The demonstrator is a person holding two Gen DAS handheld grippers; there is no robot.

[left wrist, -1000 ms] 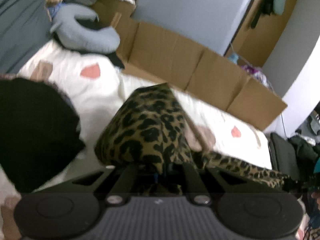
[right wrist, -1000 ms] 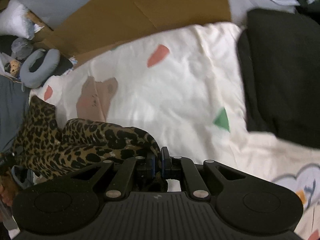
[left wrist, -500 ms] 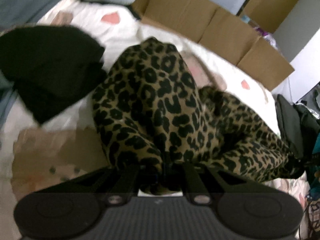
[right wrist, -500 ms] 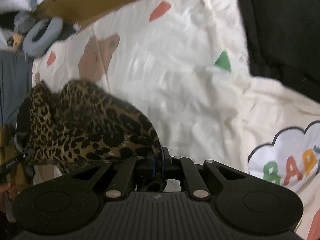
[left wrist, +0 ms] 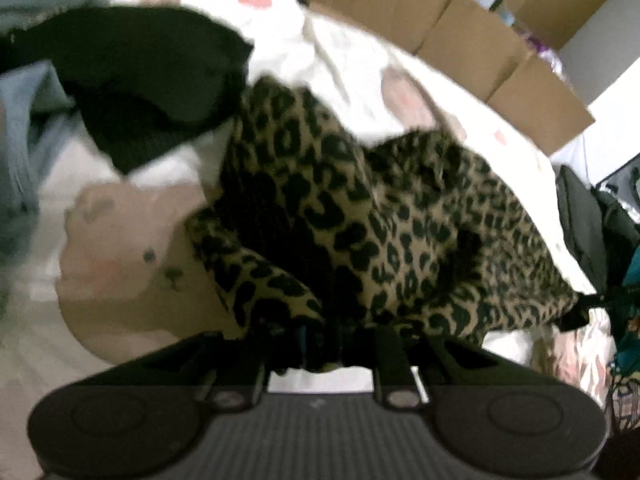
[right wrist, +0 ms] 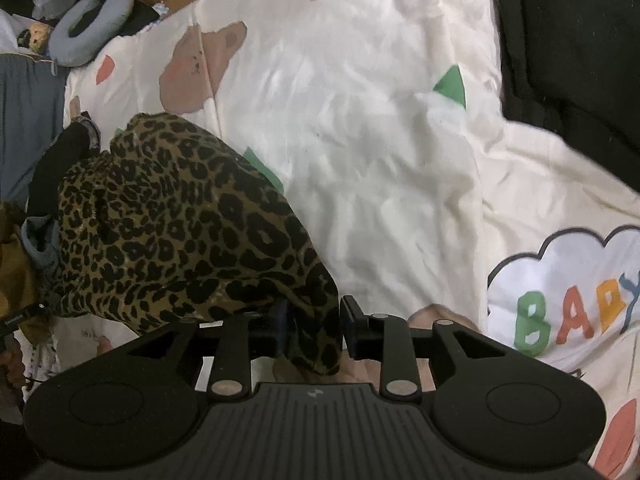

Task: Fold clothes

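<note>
Leopard garment point(right wrist: 176, 224) lies bunched on the quilt point(right wrist: 360, 140), stretched between both grippers. Right gripper point(right wrist: 312, 324): jaws opening, gap visible on the right pad side, a fold of garment hangs between them, pads not pressing it. Left gripper point(left wrist: 320, 344): jaws opening too, cloth bunched in the gap; blur hides the pads, so contact is unclear.

Around it: black garment point(left wrist: 132, 80) just beside the leopard one on the left view, edges touching or overlapping, can't tell which. Second dark mass point(right wrist: 572, 48) top right in the right view, cut off by the frame; may be the same piece. Cardboard point(left wrist: 460, 28) flattened along the far edge of the quilt. Grey neck pillow point(right wrist: 92, 20) and small bear toy point(right wrist: 36, 36) well apart at the far corner. Dark bag point(left wrist: 580, 220) off the quilt's right edge.

Counts: one leopard garment, two grippers, one neck pillow, two printed bears on the quilt in the right view, one cut by the gripper.

Left view heavily motion-blurred.
</note>
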